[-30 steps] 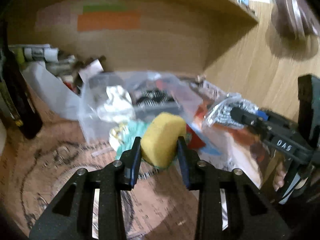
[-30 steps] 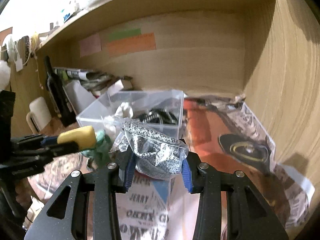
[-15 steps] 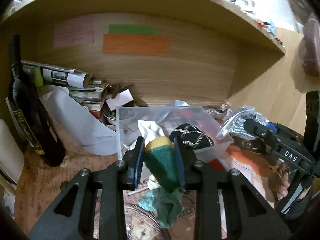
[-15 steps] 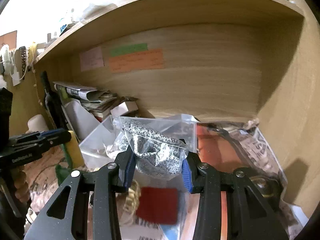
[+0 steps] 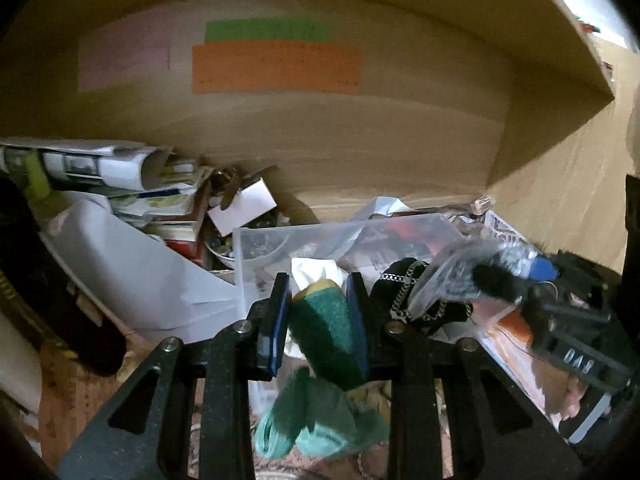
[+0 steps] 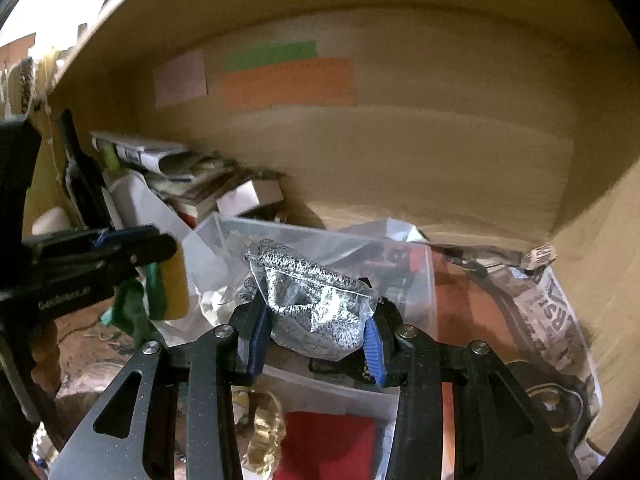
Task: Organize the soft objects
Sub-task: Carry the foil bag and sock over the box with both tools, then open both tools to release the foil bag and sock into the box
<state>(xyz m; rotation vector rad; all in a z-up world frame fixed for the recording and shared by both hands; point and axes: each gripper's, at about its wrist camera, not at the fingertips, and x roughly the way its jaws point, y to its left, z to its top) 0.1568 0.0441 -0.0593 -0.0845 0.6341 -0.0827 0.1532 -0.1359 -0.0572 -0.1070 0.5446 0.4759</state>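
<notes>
My left gripper [image 5: 318, 320] is shut on a yellow and green sponge [image 5: 326, 330], held above the near left edge of a clear plastic bin [image 5: 344, 236]. A green cloth [image 5: 316, 420] hangs below the sponge. My right gripper [image 6: 314, 328] is shut on a clear plastic bag [image 6: 316, 304] with grey knitted fabric inside, held over the same bin [image 6: 412, 272]. The left gripper with the sponge [image 6: 172, 288] shows at the left of the right wrist view. The bin holds a black item with a chain [image 5: 416, 292] and white fabric [image 5: 316, 270].
A dark bottle [image 5: 52, 288] stands at the left. Stacked papers and booklets [image 5: 120, 176] and a white sheet [image 5: 132, 276] lie behind it. Magazines [image 6: 548, 312] cover the desk at the right. A red cloth [image 6: 328, 444] and a gold object [image 6: 264, 432] lie below the right gripper.
Both grippers have risen and moved forward toward the bin with their loads. The sponge has turned from its yellow side to its green side facing the left camera.
</notes>
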